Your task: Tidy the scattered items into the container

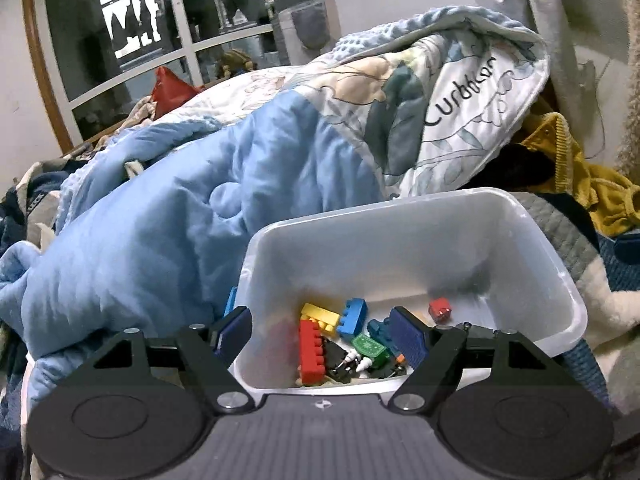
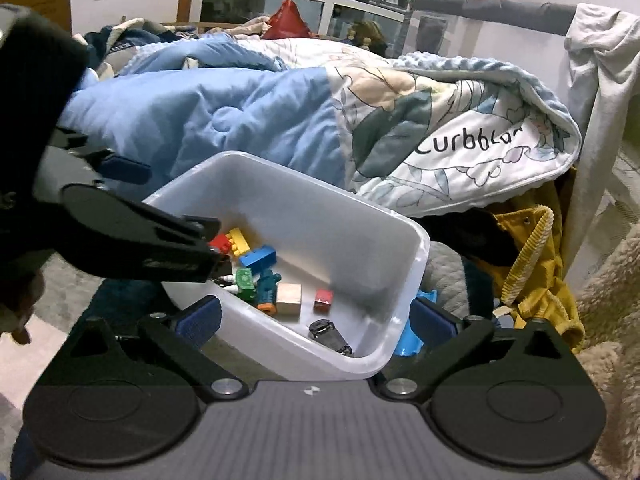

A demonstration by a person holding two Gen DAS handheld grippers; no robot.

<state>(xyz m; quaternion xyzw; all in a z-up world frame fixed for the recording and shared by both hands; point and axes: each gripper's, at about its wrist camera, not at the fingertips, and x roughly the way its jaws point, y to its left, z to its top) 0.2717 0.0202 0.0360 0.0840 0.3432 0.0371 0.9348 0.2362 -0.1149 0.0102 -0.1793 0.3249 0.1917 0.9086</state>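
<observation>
Mostly done: toy bricks (image 2: 256, 250) etc. in plastic bin (image 2: 400, 216); blue piece (image 2: 408, 340) remains outside. Left gripper (image 1: 320, 336) & right gripper (image 2: 316, 320) jaws wide open, empty.

Each gripper is built alike. The left gripper (image 1: 324, 338) has matte black linkage arms with silver pivot screws, round black discs at the lower corners, a ribbed grey base with a small white mark, and dark blue textured pads (image 1: 408, 336). The right gripper (image 2: 316, 322) looks the same.
</observation>
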